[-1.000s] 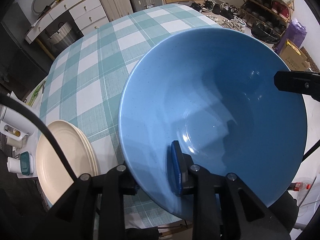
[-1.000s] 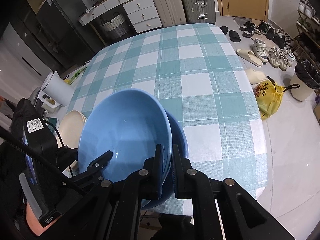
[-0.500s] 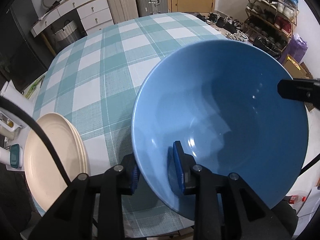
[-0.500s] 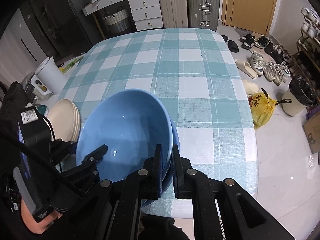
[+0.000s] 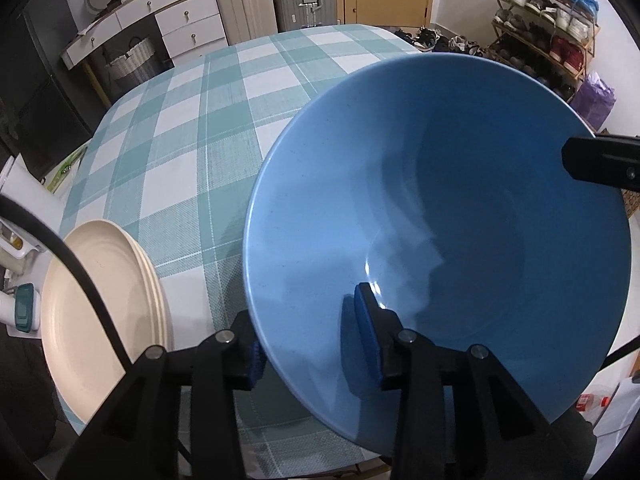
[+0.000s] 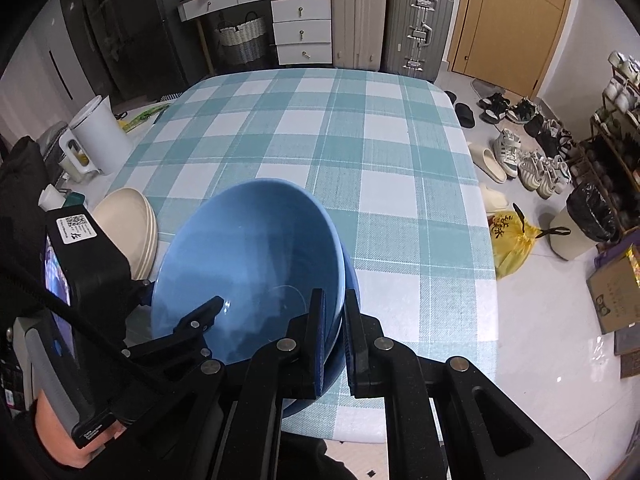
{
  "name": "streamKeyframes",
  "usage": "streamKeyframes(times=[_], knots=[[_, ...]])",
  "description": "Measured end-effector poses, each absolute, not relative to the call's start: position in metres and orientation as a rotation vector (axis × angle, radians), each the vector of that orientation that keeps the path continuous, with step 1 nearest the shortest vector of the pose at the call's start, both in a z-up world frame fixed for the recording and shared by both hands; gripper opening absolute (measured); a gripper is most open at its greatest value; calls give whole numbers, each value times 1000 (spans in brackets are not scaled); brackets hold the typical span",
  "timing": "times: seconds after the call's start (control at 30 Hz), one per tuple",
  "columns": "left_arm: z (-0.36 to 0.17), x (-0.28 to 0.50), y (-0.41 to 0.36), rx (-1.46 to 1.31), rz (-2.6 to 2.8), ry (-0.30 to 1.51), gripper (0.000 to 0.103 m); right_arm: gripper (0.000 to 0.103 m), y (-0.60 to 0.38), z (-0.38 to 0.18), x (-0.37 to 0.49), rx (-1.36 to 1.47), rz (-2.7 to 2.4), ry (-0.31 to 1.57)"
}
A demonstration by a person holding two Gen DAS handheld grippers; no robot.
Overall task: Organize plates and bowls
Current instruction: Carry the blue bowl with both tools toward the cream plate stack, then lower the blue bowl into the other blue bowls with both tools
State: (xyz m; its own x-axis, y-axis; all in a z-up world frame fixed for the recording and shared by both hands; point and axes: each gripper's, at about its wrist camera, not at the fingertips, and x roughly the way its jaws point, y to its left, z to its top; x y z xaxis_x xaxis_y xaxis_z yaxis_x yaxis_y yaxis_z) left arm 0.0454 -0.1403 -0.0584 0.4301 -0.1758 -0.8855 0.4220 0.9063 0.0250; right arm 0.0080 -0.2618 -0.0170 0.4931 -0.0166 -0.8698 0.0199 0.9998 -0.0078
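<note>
Two blue bowls are seen nested at the near edge of a table covered with a teal-and-white checked tablecloth (image 6: 352, 152). The upper blue bowl (image 6: 248, 264) is tilted inside the lower blue bowl (image 6: 352, 280), of which only a strip of rim and outer wall shows on the right side in the right wrist view.

The right gripper (image 6: 332, 336) is clamped tight on the near right rim of the upper bowl: one finger lies inside the bowl, the other outside it, against the wall. Whether the lower bowl's rim is also caught between the pads cannot be told.

The left gripper (image 5: 312, 336) straddles the near left rim of the same upper bowl (image 5: 440, 216). Its jaws are opening; the blue-padded right finger stands inside the bowl, the left finger outside, and a gap shows between the inner pad and the bowl wall. The rim remains between the fingers but is not pinched.

A stack of cream plates (image 5: 100, 312) rests on the table's left near corner, just beside the bowls and apart from them; in the right wrist view the stack (image 6: 132, 224) is partly hidden by the left gripper's body.

Noted beyond the table: a white jug (image 6: 98, 136) at the left, suitcases (image 6: 396, 20) against the far wall, a white drawer unit (image 6: 302, 32), shoes (image 6: 532, 152) on the floor, a yellow bag (image 6: 512, 244)
</note>
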Motion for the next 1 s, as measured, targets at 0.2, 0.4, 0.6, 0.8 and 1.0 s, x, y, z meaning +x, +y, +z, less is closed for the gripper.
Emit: streamKeyframes(times=[0.2, 0.4, 0.6, 0.8, 1.0], knots=[[-60, 50, -136, 170, -421, 1094, 42, 8, -265, -22, 11, -32, -93, 1056], [-56, 50, -136, 149, -413, 1074, 43, 8, -270, -8, 5, -35, -87, 974], [-58, 52, -138, 167, -403, 1075, 43, 12, -277, -10, 7, -11, -101, 982], [-58, 53, -136, 173, -399, 1068, 45, 21, -295, -51, 19, 71, -128, 1083], [-61, 55, -138, 175, -410, 1082, 46, 23, -300, -83, 24, 158, -81, 1150]])
